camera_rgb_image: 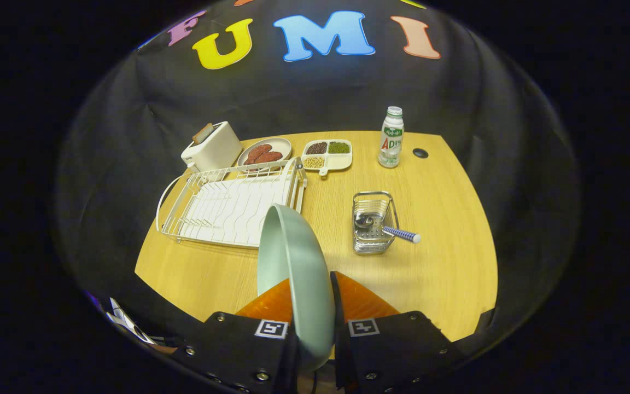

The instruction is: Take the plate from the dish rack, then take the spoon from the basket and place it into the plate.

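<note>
A pale green plate stands on edge between my two orange fingers, and my gripper is shut on its rim, holding it above the wooden table. Beyond the fingers to the left lies the white wire dish rack, with no dishes in it. Ahead and to the right stands a small metal basket. A spoon lies in it, bowl inside and its blue-and-white striped handle sticking out over the basket's right side.
At the back of the table stand a white toaster, a plate of sausages, a divided tray of beans and a small drink bottle. A dark round hole sits near the bottle.
</note>
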Demonstrator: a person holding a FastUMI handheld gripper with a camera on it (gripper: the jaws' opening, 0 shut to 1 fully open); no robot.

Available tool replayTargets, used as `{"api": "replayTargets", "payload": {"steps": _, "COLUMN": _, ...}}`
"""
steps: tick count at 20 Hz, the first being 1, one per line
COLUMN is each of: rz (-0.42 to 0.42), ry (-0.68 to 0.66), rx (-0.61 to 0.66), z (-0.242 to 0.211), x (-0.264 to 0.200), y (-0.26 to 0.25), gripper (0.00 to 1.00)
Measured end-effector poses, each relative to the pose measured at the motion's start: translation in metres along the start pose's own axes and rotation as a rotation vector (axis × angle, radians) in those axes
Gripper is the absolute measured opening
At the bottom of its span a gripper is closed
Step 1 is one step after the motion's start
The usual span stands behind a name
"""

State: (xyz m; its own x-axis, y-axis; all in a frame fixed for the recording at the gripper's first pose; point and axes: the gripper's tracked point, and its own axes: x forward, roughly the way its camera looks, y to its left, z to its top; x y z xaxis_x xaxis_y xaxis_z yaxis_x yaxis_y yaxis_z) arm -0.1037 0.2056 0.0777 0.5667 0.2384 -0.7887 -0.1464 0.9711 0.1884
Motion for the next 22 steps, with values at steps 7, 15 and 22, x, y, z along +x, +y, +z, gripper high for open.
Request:
{"api": "replayTargets", "payload": {"steps": 7, "rz": 0.142, "ry": 0.096, "rx": 0.148, "z": -0.058, "x": 0.053, "y": 0.01, "gripper": 0.26}}
{"api": "replayTargets", "payload": {"steps": 15, "rz": 0.327, "ry": 0.129, "rx": 0.312, "z": -0.094, "x": 0.1, "y": 0.031, "gripper": 0.26}}
{"api": "replayTargets", "payload": {"steps": 22, "rz": 0.411, "ry": 0.181, "rx": 0.48, "z": -0.102, "x": 0.134, "y": 0.033, "gripper": 0.26}}
